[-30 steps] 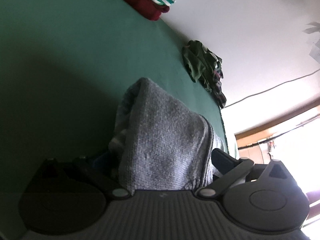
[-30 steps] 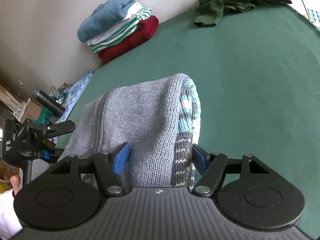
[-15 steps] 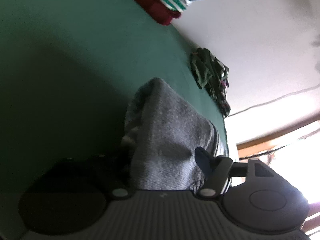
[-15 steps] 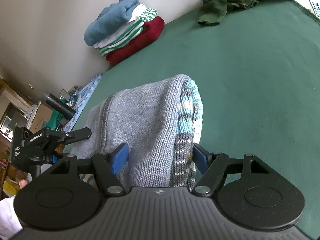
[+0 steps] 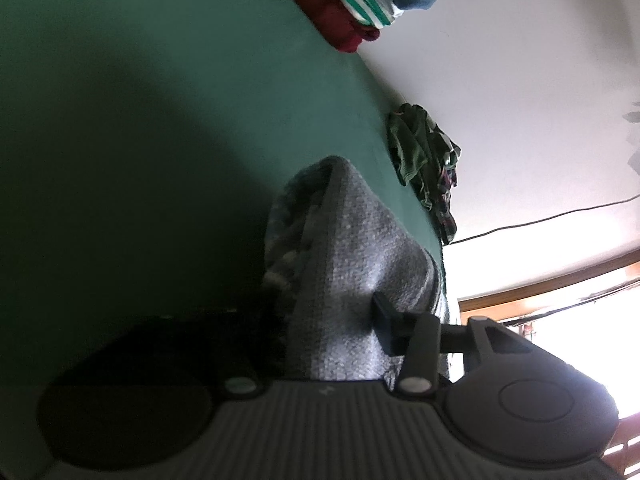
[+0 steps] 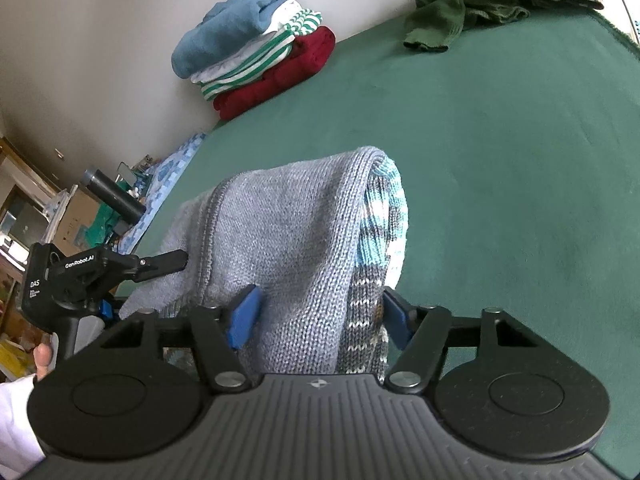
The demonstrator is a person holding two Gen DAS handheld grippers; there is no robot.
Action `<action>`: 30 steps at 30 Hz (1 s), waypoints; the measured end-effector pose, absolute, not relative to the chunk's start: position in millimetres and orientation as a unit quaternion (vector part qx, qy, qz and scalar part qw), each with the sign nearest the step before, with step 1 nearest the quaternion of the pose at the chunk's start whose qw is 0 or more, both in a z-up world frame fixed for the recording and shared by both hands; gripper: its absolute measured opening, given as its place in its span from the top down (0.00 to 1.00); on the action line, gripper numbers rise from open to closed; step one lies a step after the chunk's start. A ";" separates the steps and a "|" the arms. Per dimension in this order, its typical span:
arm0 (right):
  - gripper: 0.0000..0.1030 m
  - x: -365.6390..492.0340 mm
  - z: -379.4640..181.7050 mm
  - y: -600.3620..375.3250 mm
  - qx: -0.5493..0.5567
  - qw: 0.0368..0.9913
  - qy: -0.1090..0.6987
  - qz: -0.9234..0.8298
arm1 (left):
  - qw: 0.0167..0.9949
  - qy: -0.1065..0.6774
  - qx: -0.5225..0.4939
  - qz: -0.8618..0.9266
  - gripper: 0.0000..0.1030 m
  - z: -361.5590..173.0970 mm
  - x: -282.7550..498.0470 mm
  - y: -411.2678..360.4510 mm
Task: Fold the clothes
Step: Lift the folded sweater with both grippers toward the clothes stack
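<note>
Both grippers (image 6: 316, 312) level, clamping sweater (image 6: 288, 240)

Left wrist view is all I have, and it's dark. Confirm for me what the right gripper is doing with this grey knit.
Observer: The right gripper has the grey sweater bunched between its blue pads, shut on it.
Operator: Tell me what's under the grey layer; I see only a dim edge.
Observer: A teal, white and grey striped knit section shows along the sweater's folded edge.
Operator: Describe the folded stack properly; mine is cropped.
Observer: Its order is a blue garment on top, a green-and-white striped one beneath, a red one at the bottom, against the wall.
</note>
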State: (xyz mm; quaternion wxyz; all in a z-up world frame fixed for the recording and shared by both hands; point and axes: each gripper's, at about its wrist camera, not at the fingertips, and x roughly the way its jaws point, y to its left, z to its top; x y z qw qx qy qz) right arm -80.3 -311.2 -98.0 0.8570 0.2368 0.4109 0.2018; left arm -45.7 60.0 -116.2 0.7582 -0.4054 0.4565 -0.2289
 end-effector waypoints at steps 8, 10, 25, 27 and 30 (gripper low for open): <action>0.33 -80.7 -98.5 -312.2 0.253 0.854 0.408 0.201 | 0.749 0.464 -0.405 -0.243 0.41 -115.9 -41.1 59.9; 0.29 -81.1 -99.1 -311.4 0.260 0.854 0.405 0.200 | 0.751 0.464 -0.398 -0.250 0.35 -113.2 -40.2 55.0; 0.28 -82.0 -101.1 -311.7 0.266 0.856 0.396 0.201 | 0.759 0.456 -0.380 -0.266 0.25 -110.8 -41.2 46.5; 0.30 -82.1 -101.3 -312.2 0.264 0.856 0.396 0.202 | 0.757 0.456 -0.386 -0.262 0.45 -113.9 -41.9 51.3; 0.36 -82.6 -101.7 -313.5 0.261 0.857 0.397 0.199 | 0.755 0.456 -0.396 -0.256 0.57 -118.5 -42.9 58.5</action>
